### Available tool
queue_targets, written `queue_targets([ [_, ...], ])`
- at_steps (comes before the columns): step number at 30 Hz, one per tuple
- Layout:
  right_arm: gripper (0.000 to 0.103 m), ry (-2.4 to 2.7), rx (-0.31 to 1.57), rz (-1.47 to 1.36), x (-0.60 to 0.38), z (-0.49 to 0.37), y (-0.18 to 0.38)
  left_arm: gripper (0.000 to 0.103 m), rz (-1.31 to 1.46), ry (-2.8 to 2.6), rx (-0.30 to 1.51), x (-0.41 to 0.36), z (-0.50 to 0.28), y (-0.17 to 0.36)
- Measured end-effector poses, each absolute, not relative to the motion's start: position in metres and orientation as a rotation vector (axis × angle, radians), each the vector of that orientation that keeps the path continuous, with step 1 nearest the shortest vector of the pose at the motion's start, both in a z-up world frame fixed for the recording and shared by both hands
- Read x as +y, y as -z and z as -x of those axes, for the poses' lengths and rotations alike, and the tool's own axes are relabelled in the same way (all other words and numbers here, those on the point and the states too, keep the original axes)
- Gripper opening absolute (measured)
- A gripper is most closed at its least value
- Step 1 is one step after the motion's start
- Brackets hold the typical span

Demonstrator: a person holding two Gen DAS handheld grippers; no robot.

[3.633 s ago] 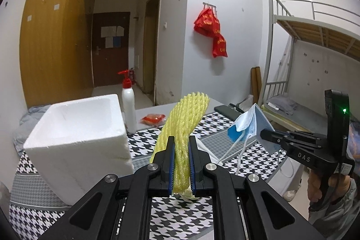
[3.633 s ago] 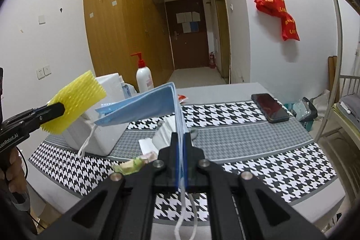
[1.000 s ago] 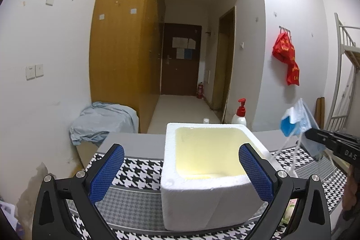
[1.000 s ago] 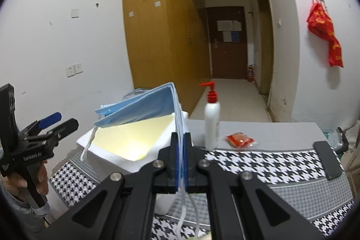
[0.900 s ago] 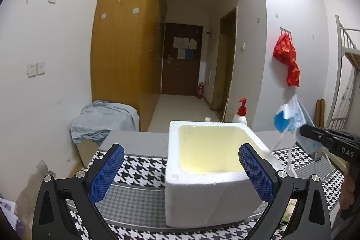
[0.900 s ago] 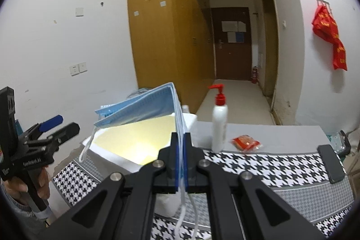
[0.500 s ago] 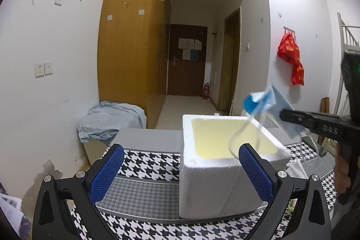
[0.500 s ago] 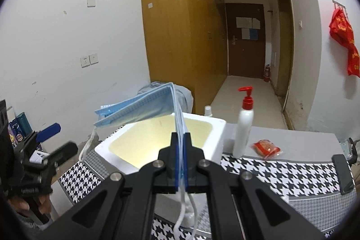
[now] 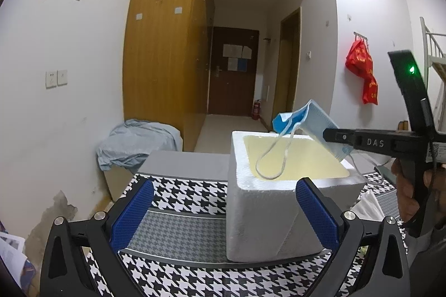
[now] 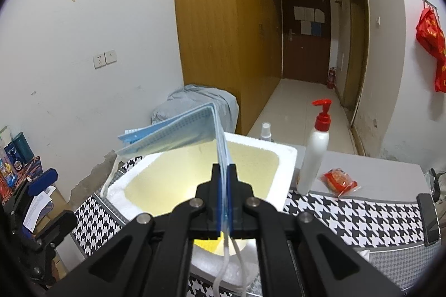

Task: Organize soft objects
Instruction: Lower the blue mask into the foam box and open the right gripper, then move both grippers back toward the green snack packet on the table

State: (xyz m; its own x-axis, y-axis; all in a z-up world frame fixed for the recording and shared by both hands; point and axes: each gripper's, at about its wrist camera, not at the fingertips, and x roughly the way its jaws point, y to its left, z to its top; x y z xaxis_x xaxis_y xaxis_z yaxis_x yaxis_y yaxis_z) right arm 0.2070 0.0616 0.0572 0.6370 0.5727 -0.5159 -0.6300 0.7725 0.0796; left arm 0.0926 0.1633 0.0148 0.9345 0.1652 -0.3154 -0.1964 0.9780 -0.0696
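Right wrist: mask [image 10: 178, 136] between shut fingers [image 10: 216, 191].

A houndstooth-patterned tablecloth [image 9: 192, 187] covers the table in a white-walled room. A white pump bottle [image 10: 315, 155] with a red top stands upright near a red snack packet [image 10: 338, 181] lying on the cloth, while a dark phone [image 10: 429, 223] lies at the table's far right edge. A tall wooden wardrobe [image 9: 167, 46] lines the corridor leading to a brown door [image 9: 232, 74]. Red bags [image 9: 363, 74] hang from a wall hook. A grey cloth bundle [image 9: 136, 139] sits below the wardrobe.
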Motion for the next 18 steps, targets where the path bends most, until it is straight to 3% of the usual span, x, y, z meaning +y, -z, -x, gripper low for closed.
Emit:
queue_targets([
  [4, 0.009, -0.681, 0.571, 0.12, 0.067, -0.211, -0.052, 0.102, 0.094, -0.191, 0.317, 0.163, -0.092, -0.013],
  [8, 0.064, -0.69, 0.575, 0.107, 0.069, -0.212, -0.05, 0.102, 0.099, -0.196, 0.322, 0.163, -0.092, -0.012],
  [14, 0.076, -0.709, 0.567, 0.081, 0.065, -0.207, -0.054, 0.102, 0.103, -0.201, 0.328, 0.163, -0.091, -0.011],
  [18, 0.078, -0.713, 0.545, 0.08, 0.057, -0.2, -0.058, 0.102, 0.096, -0.199, 0.329, 0.16, -0.089, -0.011],
])
